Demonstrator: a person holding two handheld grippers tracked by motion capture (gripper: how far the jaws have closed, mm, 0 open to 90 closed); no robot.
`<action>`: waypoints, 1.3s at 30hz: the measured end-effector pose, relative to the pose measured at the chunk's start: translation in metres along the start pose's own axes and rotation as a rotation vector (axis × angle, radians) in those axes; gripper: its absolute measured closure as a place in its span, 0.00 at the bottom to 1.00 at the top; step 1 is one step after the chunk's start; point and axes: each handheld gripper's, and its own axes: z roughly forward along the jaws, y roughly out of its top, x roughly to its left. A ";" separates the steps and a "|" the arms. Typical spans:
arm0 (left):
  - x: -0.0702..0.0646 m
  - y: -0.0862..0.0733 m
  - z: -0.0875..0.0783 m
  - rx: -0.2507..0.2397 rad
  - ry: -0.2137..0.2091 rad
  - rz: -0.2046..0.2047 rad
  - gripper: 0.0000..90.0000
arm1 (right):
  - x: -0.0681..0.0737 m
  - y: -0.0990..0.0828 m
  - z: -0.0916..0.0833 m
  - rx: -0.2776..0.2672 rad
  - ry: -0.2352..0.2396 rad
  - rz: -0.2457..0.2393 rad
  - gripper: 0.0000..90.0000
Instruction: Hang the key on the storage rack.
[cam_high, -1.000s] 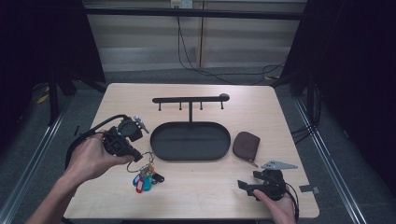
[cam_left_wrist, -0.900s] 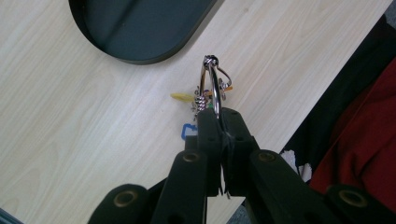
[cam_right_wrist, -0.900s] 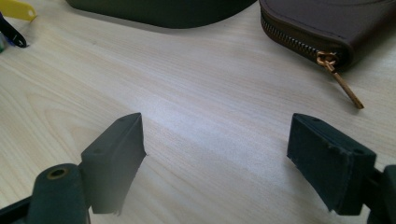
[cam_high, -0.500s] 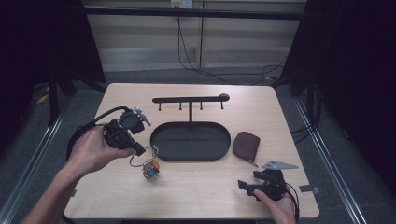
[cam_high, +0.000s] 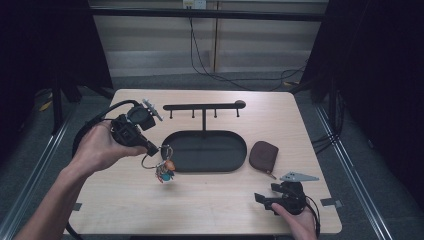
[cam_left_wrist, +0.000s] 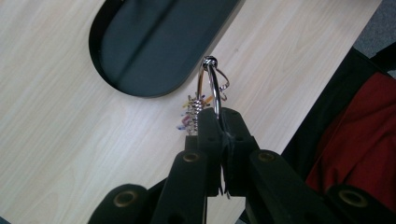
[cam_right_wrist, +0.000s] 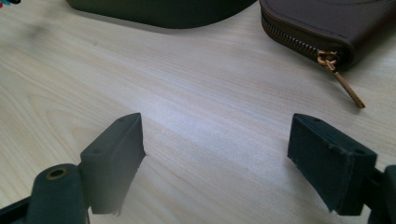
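A bunch of keys (cam_high: 162, 167) is held lifted off the counter (cam_high: 115, 210) by the left tool (cam_high: 152, 149), whose jaws are clamped on the metal key ring (cam_left_wrist: 211, 86); the coloured charms are seen dangling below it in the high view. The bunch hangs just at the 9 o'clock end of the black oval tray (cam_high: 220, 162), above bare wood. Beyond the tray, toward 12 o'clock, a black hook rail (cam_high: 202, 106) stands on its post. The right tool (cam_high: 264, 200) rests low near the counter's 5 o'clock edge, its jaws spread wide and holding nothing. A brown zipped pouch (cam_high: 263, 155) lies at 3 o'clock of the tray, its gold zip pull (cam_right_wrist: 338, 74) pointing toward the right tool.

The carry step is judged to be in hand: the keys have been picked up and not yet placed. Whether the tray or a hook is meant cannot be told. For the tray, a short move toward 3 o'clock and a release is called for; for a hook, the ring must be raised and turned so that it can be threaded over a peg.
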 end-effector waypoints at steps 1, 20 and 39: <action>0.000 0.000 0.000 0.000 0.000 0.000 0.98 | 0.000 0.000 0.000 0.000 0.000 0.000 0.20; 0.011 0.018 -0.002 0.011 -0.004 0.015 0.98 | 0.000 0.000 -0.001 0.006 -0.001 -0.002 0.20; 0.033 0.051 0.003 0.002 0.006 -0.015 0.98 | 0.000 -0.001 -0.001 0.001 0.014 0.004 0.20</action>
